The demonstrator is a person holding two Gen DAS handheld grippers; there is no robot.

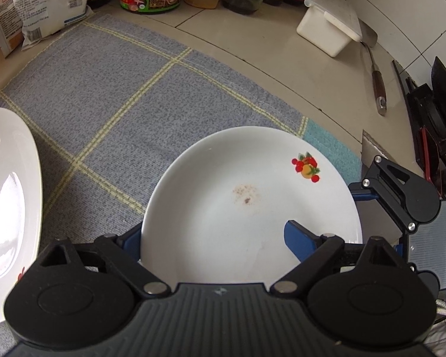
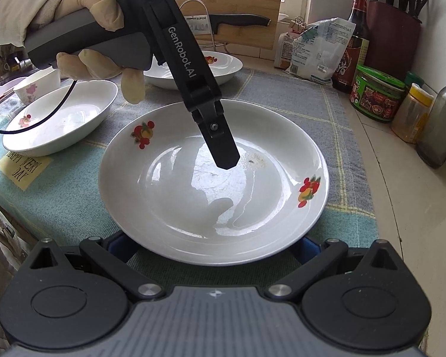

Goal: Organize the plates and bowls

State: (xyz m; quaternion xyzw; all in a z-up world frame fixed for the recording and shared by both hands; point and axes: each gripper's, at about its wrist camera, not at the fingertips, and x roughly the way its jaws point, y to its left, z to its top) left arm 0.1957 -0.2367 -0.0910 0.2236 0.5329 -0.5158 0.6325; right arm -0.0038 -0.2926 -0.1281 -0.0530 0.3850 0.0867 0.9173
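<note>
A white plate with fruit prints (image 2: 193,196) lies on the blue checked cloth (image 2: 62,202); it seems stacked on a second plate whose rim (image 2: 322,151) shows at the right. My left gripper (image 2: 224,153) hangs over the plate's middle, fingers together and empty, tips just above or touching the surface. In the left wrist view the plate (image 1: 223,208) fills the space between that gripper's blue pads (image 1: 300,239). My right gripper (image 2: 214,250) is open at the plate's near edge, its fingers wide apart on either side and partly hidden below the rim.
Two more white dishes (image 2: 62,119) (image 2: 223,65) and a small floral cup (image 2: 35,87) stand behind on the left. Jars, bottles and bags (image 2: 374,95) line the right. A white box (image 1: 327,26) and spatula (image 1: 377,86) lie on the counter.
</note>
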